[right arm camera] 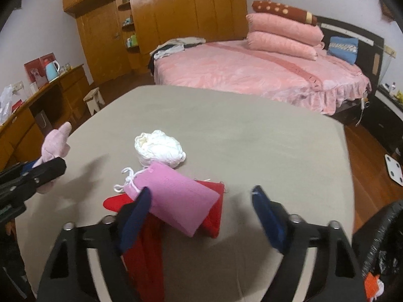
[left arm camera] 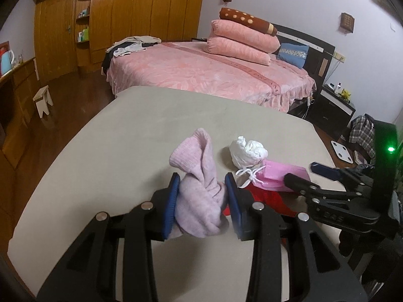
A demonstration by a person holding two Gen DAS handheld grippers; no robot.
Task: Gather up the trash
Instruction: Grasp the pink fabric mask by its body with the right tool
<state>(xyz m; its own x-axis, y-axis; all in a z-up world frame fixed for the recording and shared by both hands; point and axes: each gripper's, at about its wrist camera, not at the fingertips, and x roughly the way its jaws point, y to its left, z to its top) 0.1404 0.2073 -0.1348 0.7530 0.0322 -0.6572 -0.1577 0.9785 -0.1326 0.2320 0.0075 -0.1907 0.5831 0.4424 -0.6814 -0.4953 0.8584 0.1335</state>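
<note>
My left gripper (left arm camera: pixel 202 176) is shut on a pale pink knitted cloth (left arm camera: pixel 199 188) and holds it above the beige table (left arm camera: pixel 126 136); it also shows at the left of the right wrist view (right arm camera: pixel 54 148). A crumpled white wad (right arm camera: pixel 160 148) lies mid-table, also in the left wrist view (left arm camera: pixel 248 152). In front of it lies a pink drawstring pouch (right arm camera: pixel 176 198) on a red cloth (right arm camera: pixel 214 216). My right gripper (right arm camera: pixel 201 193) is open, empty, its jaws either side of the pouch's near end, above it.
A black-lined trash bin (right arm camera: pixel 377 246) with orange and white scraps stands at the table's right. A pink bed (right arm camera: pixel 252 73) with stacked pillows lies beyond the table. Wooden wardrobes (right arm camera: pixel 176 12), a side counter (right arm camera: pixel 37 100), a stool (right arm camera: pixel 94 100) stand left.
</note>
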